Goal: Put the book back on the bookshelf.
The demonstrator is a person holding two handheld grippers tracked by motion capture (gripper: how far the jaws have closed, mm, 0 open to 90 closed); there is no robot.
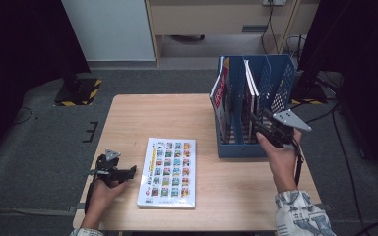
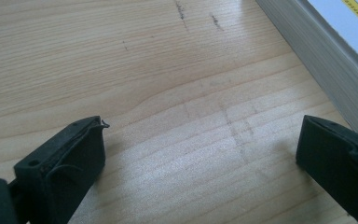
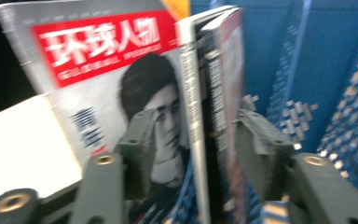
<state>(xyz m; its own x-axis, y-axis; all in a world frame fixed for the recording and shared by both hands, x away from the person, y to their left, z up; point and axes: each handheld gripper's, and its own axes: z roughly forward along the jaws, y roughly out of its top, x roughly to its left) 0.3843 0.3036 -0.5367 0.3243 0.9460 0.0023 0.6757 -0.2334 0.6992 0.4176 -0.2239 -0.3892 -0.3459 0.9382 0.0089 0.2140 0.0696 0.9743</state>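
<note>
A blue file rack [image 1: 281, 78] [image 3: 326, 70] stands at the table's right back. A red-titled magazine [image 1: 220, 96] [image 3: 107, 70] leans in its left slot. A thin book [image 1: 249, 91] [image 3: 214, 93] stands upright in the middle slot. My right gripper [image 1: 253, 123] [image 3: 198, 135] is at the rack's front, open, one jaw on each side of the thin book's spine with a small gap on the left. A picture-grid book [image 1: 168, 172] [image 2: 326, 51] lies flat on the table. My left gripper [image 1: 134, 169] [image 2: 200, 149] rests open just left of it, holding nothing.
The wooden table [image 1: 152, 118] [image 2: 121, 70] has bare room behind the flat book and between it and the rack. The rack's right slots hold nothing. Grey floor surrounds the table, with cables at the right and a cabinet behind.
</note>
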